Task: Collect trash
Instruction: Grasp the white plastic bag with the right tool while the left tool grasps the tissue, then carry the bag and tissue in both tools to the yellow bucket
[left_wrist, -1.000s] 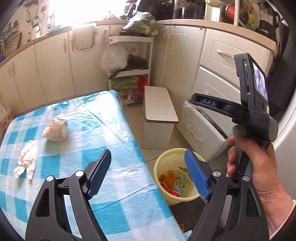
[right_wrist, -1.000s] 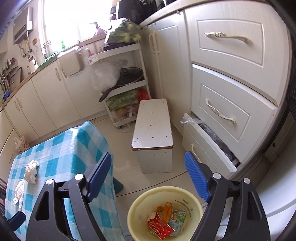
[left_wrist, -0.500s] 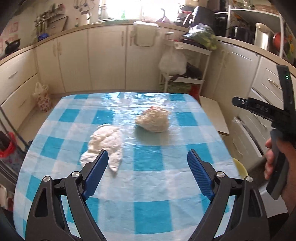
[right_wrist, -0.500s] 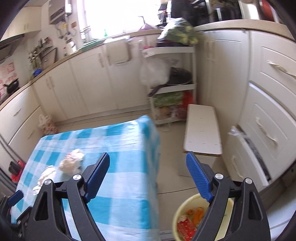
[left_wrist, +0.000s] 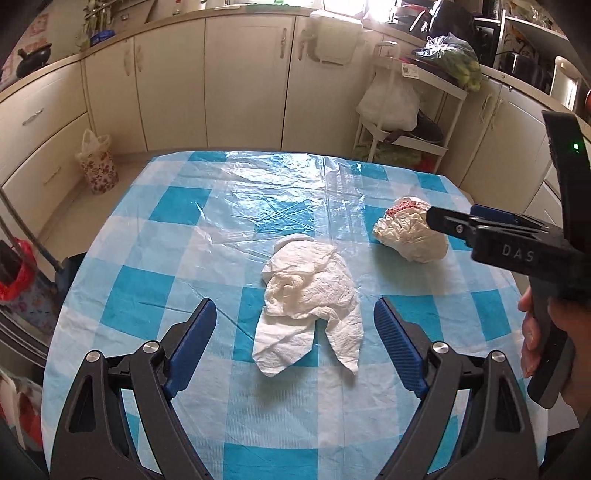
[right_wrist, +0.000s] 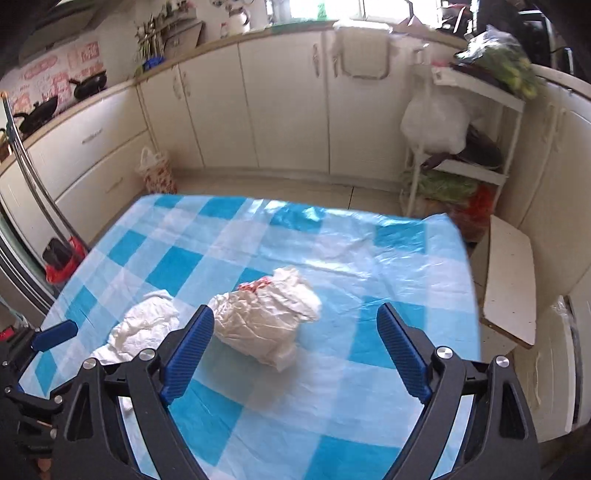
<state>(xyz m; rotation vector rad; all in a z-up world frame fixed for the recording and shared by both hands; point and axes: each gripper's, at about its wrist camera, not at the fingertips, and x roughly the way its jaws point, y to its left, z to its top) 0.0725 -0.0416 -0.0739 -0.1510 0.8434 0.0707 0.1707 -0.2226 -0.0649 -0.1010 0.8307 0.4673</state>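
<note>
A crumpled white paper towel (left_wrist: 308, 295) lies on the blue-and-white checked tablecloth (left_wrist: 192, 210); it also shows in the right wrist view (right_wrist: 142, 330). A crumpled white plastic wrapper with red print (left_wrist: 408, 236) lies to its right, also in the right wrist view (right_wrist: 267, 319). My left gripper (left_wrist: 295, 341) is open and empty, just short of the paper towel. My right gripper (right_wrist: 295, 347) is open and empty, above the table with the wrapper between and just beyond its fingers. The right gripper also shows in the left wrist view (left_wrist: 480, 221).
Cream kitchen cabinets (left_wrist: 243, 81) ring the table. A white shelf rack (right_wrist: 465, 147) with bags stands at the back right. A low white stool (right_wrist: 511, 280) stands right of the table. A floral bag (left_wrist: 98, 164) sits on the floor at the left.
Both grippers swung left from the yellow bin on the floor to over the table. The paper towel and the wrapper now lie in front of the open jaws. The bin has left view.
</note>
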